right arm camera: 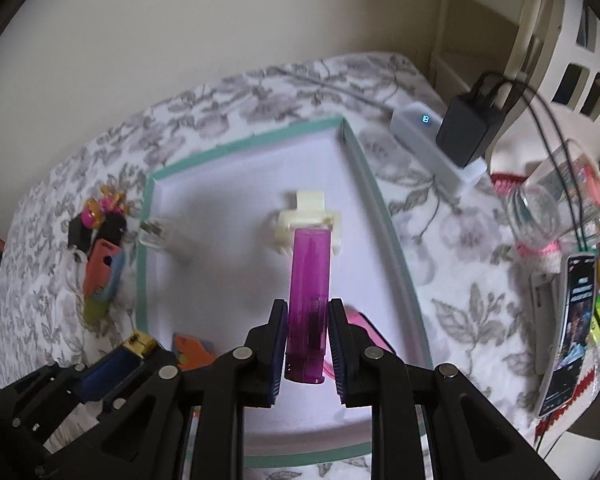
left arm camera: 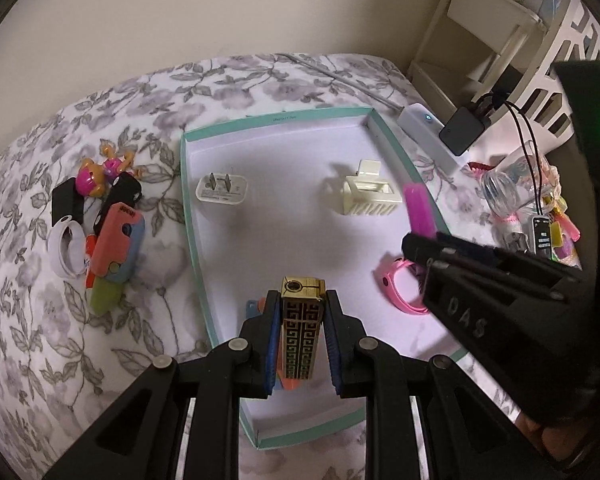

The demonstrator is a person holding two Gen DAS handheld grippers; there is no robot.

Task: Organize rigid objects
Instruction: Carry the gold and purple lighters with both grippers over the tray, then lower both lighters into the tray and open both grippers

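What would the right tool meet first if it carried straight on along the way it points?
Probably the white floor of the teal-rimmed box lid. The right tool, shut on a translucent purple lighter, aims steeply down into it; the cream ribbed plastic clip lies just beyond the lighter's tip, though depth is unclear.

light: dim indoor, soft, slight purple cast on white tray floor [left arm camera: 284, 216]
shadows: soft, falling toward 9 o'clock of cream holder [left arm camera: 370, 194]
glare: green LED flare at 3 o'clock, left view
blur: right view smeared, charger plug [right arm camera: 156, 236] streaked; left view sharper
edges: fisheye bend, black vignette corners
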